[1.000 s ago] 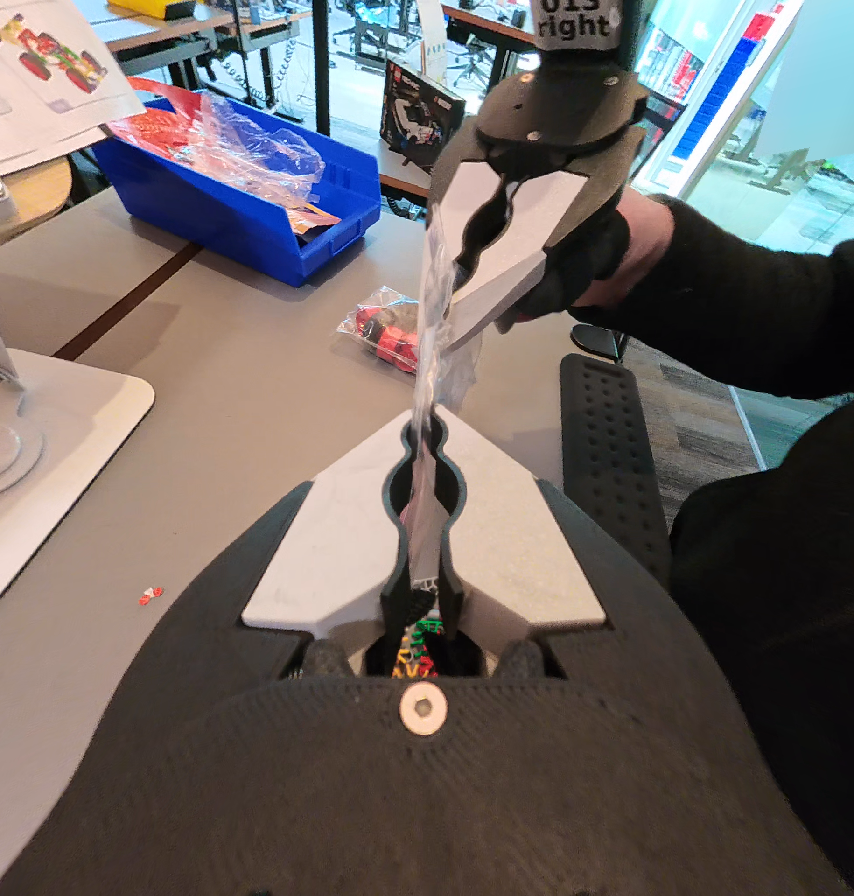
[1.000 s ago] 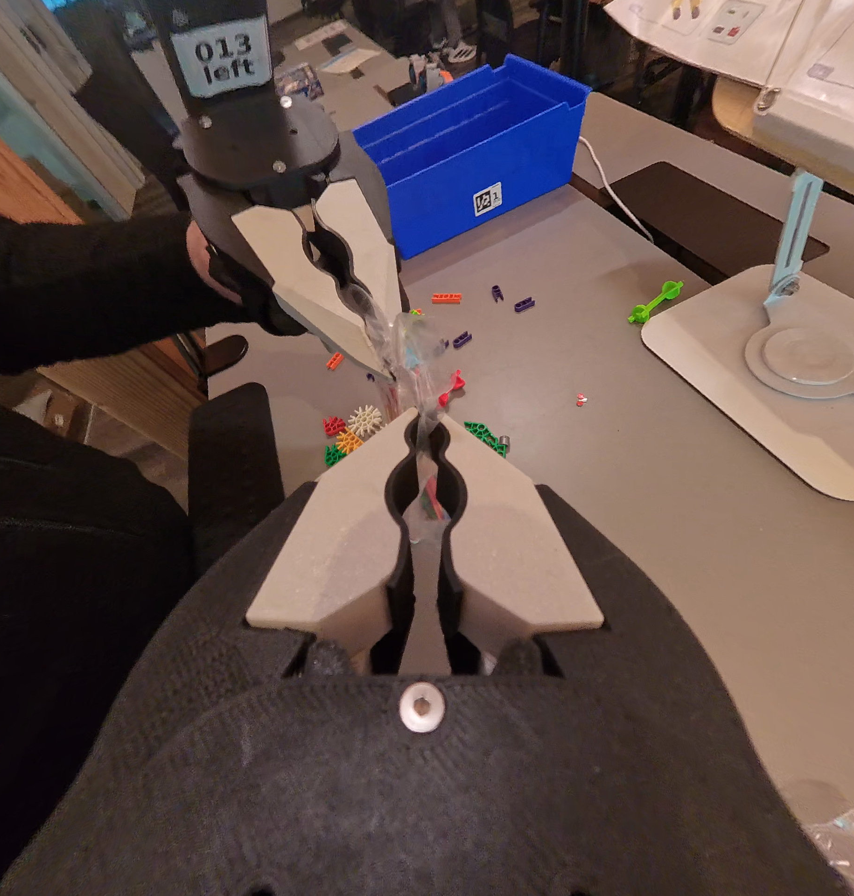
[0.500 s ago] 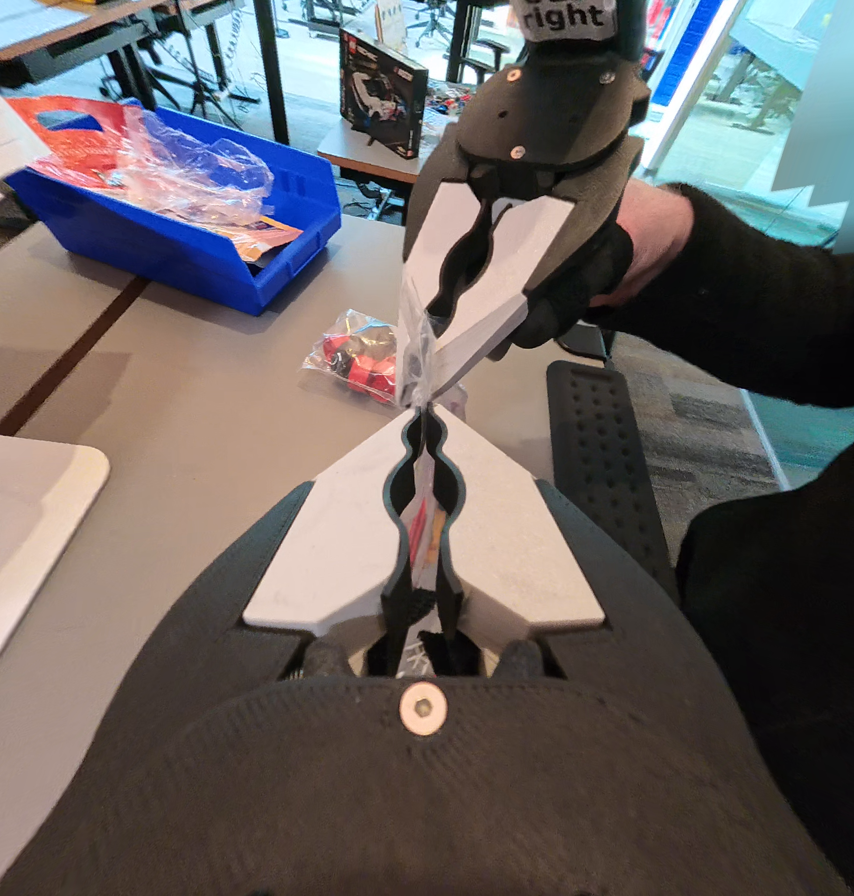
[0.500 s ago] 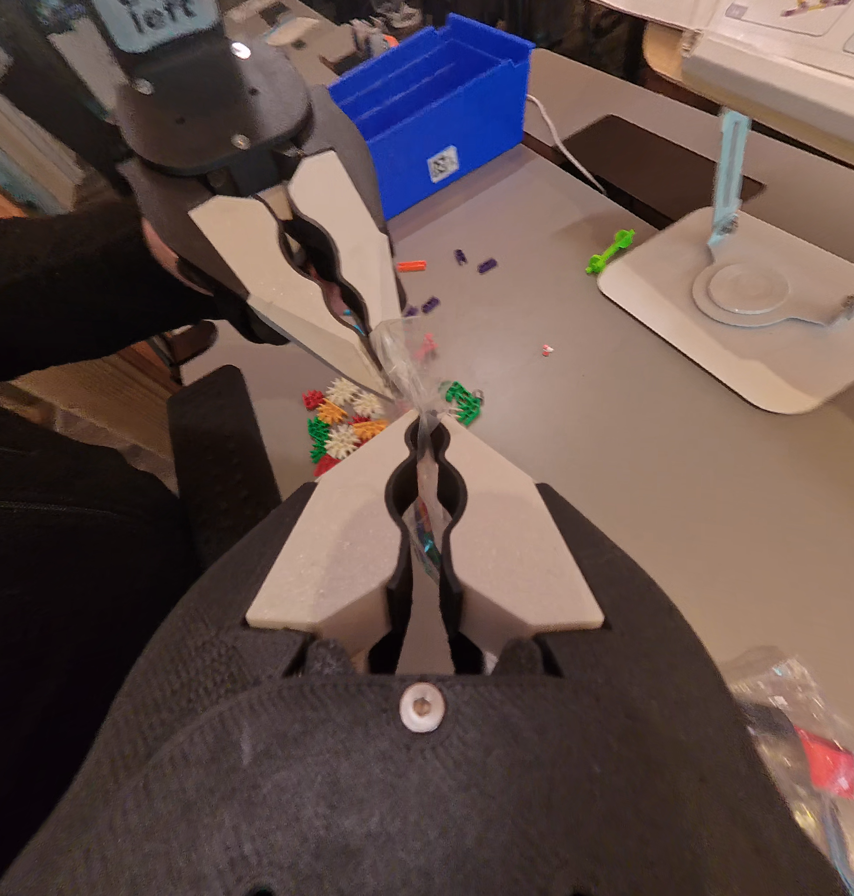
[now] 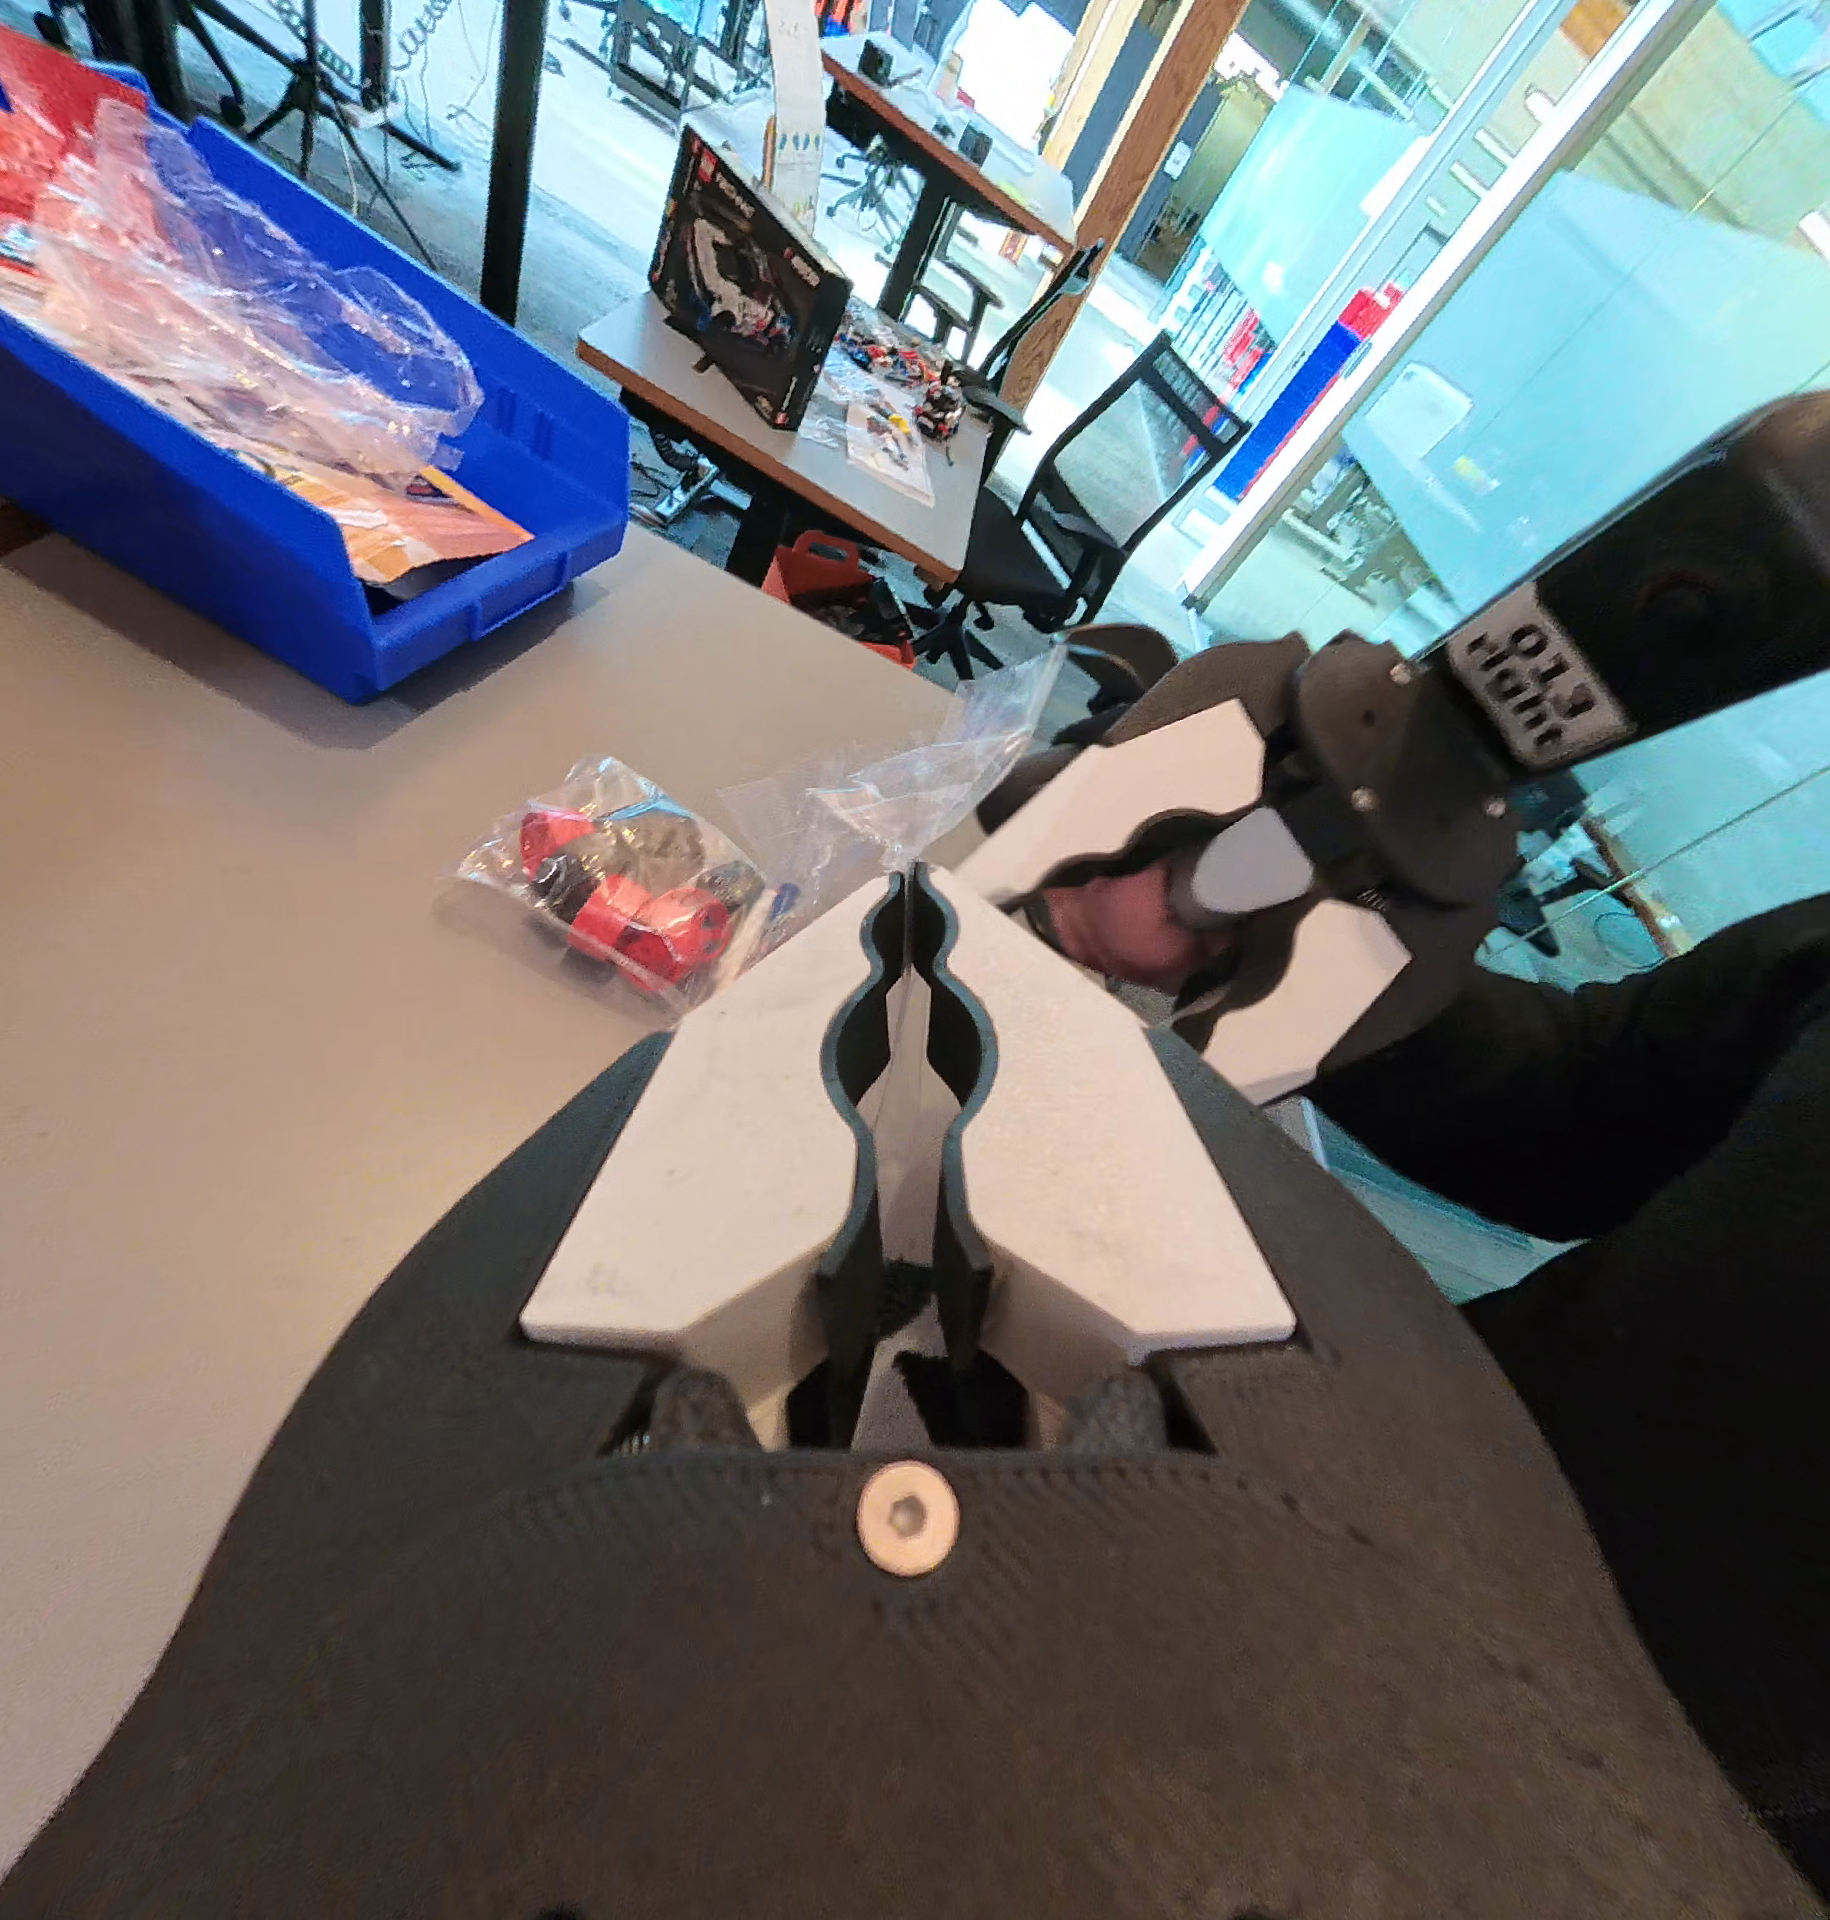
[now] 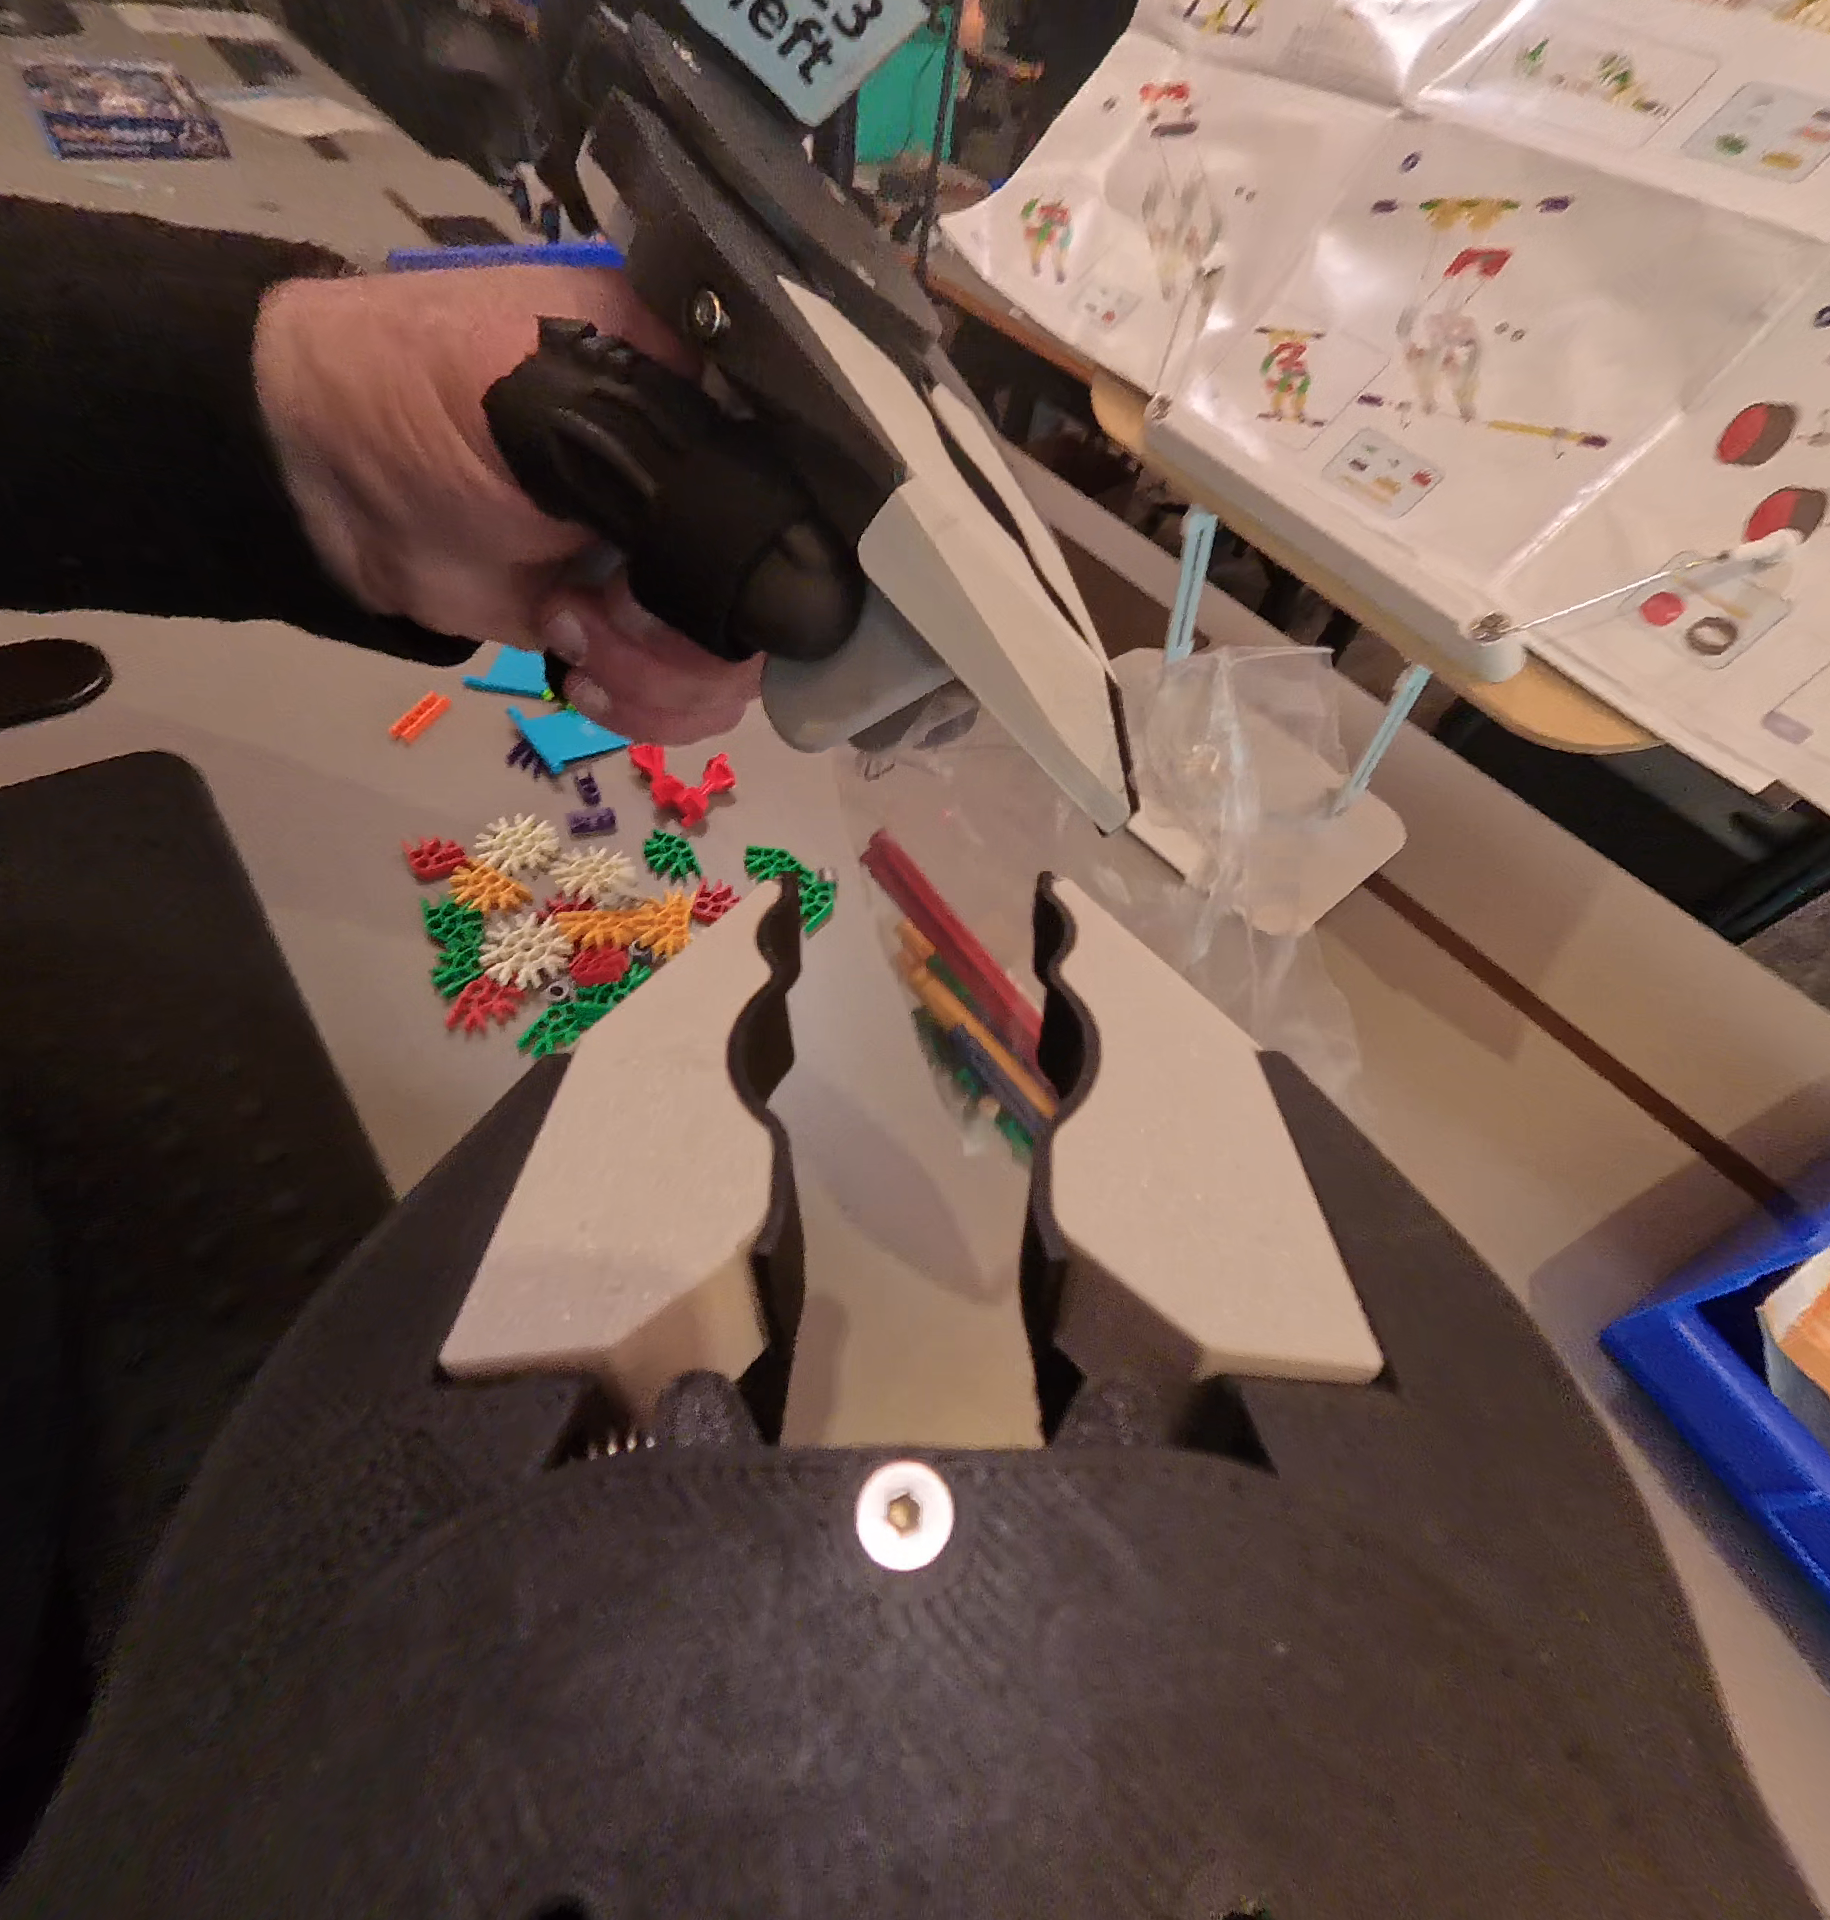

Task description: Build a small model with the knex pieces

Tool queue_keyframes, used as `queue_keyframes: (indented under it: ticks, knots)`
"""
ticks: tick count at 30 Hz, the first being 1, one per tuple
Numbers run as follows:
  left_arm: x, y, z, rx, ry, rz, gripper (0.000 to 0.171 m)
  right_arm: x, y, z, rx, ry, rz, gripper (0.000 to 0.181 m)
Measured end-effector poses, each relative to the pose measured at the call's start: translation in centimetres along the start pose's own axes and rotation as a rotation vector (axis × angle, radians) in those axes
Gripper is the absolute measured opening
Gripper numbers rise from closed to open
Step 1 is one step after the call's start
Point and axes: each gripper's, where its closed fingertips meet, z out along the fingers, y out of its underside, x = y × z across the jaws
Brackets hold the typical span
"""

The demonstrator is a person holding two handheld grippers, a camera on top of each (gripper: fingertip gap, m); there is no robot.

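Observation:
My left gripper [image 5: 909, 883] is shut on a clear plastic bag [image 5: 890, 774], whose loose end sticks up past the fingertips. In the right wrist view the left gripper [image 6: 1113, 810] is seen from the side above the table, and the clear bag [image 6: 1233, 748] hangs from its tip. My right gripper [image 6: 916, 899] is open and empty, low over the table. Coloured rods [image 6: 958, 997] lie under clear plastic on the table between its fingers. In the left wrist view the right gripper [image 5: 1087, 956] is open just right of my left fingertips.
A pile of coloured connector pieces [image 6: 537, 935] lies left of the rods. A small bag of red and black parts [image 5: 620, 883] lies on the grey table [image 5: 215, 987]. A blue bin [image 5: 267, 488] holds crumpled plastic. Instruction sheets [image 6: 1513, 312] stand on a holder. One gripper's finger ends stand about 4 centimeters off the other's.
My right gripper has let go of the bag, opened and swung aside and down. My left gripper keeps its hold on the bag and has turned to the right.

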Motion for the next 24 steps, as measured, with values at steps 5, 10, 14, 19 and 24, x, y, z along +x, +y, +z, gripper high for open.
queue_keyframes:
  ticks: [5,10,14,19,24]
  knots:
    - [1.3,-0.7,1.4,-0.022,0.039,0.004,0.000,1.9,0.8,0.4,-0.004,0.078,-0.062,0.065]
    - [1.7,-0.6,3.0,-0.085,0.036,0.082,0.000,1.5,1.1,1.8,-0.005,-0.076,0.018,0.032]
    - [-0.3,-0.1,3.4,-0.100,-0.071,0.152,0.000,1.7,2.1,1.9,-0.019,-0.163,0.083,0.000]
    - [-3.8,1.3,4.2,-0.105,-0.226,0.173,0.000,1.7,4.6,3.7,-0.085,-0.153,0.136,0.000]
    - [-6.4,2.7,4.8,-0.111,-0.327,0.176,0.000,1.7,6.0,4.9,-0.135,-0.094,0.123,0.000]
